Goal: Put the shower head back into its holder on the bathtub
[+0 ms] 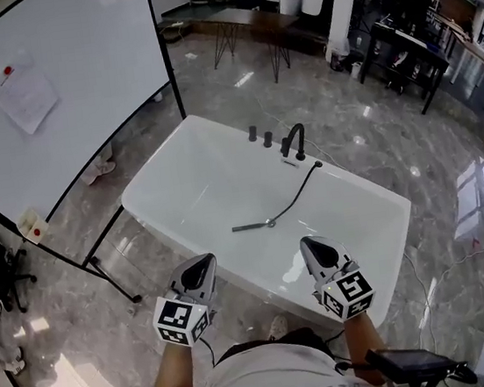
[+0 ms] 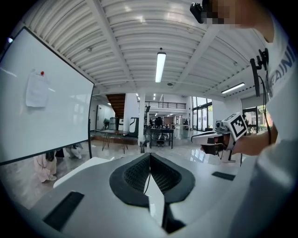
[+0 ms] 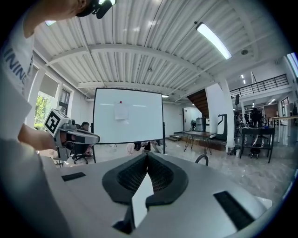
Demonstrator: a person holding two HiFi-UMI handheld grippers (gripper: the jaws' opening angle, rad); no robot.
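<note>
Hovering by the bathtub (image 1: 149,190) rim, left tool (image 1: 207,262) and right tool (image 1: 309,246) pinched shut, empty. Best open one wide — then take the shower head (image 1: 248,227) by its handle.

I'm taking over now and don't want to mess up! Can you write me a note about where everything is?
Left hand-held gripper: shut, empty.
Right hand-held gripper: shut, empty.
Both near the front rim of the bathtub.
Shower head lies inside the tub on its hose, apart from the faucet.
Done: nothing yet.
Left: grasp the shower head, seat it in its holder, likely by the faucet.
</note>
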